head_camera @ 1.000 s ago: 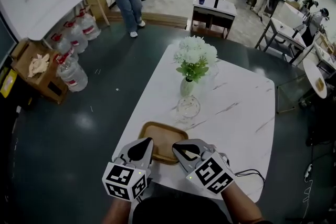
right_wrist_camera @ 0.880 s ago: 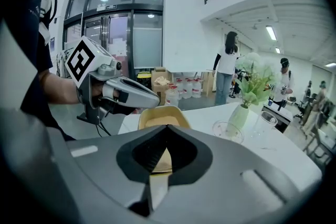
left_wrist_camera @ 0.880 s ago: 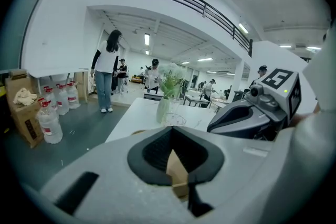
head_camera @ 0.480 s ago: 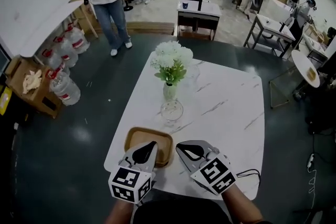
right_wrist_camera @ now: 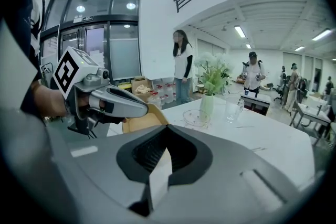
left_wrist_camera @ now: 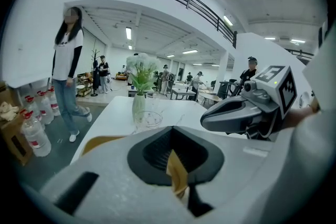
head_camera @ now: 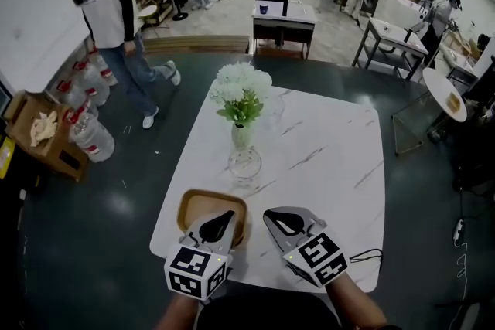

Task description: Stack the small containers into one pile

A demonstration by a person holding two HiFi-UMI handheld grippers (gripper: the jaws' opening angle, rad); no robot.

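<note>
Both the left claw [head_camera: 220,219] and the right claw [head_camera: 283,219] are closed on nothing at the near edge of the bench [head_camera: 332,166], and a careless reach for the glass bowl [head_camera: 245,164] mid-bench could topple the vase [head_camera: 241,134] just beyond.

In front of you, the white marble surface [head_camera: 332,166] carries a wooden tray [head_camera: 199,205] at its near edge, a glass bowl [head_camera: 244,164] beyond it, then a vase of white flowers [head_camera: 241,134].

I see a smooth, faintly glossy white marble-patterned tabletop [head_camera: 325,166], a matt wooden tray [head_camera: 197,206], a clear glass bowl [head_camera: 244,163] and a dark, sheeny floor [head_camera: 100,197]. My left tool [head_camera: 219,222] and right tool [head_camera: 285,222] look like matt grey plastic.
</note>
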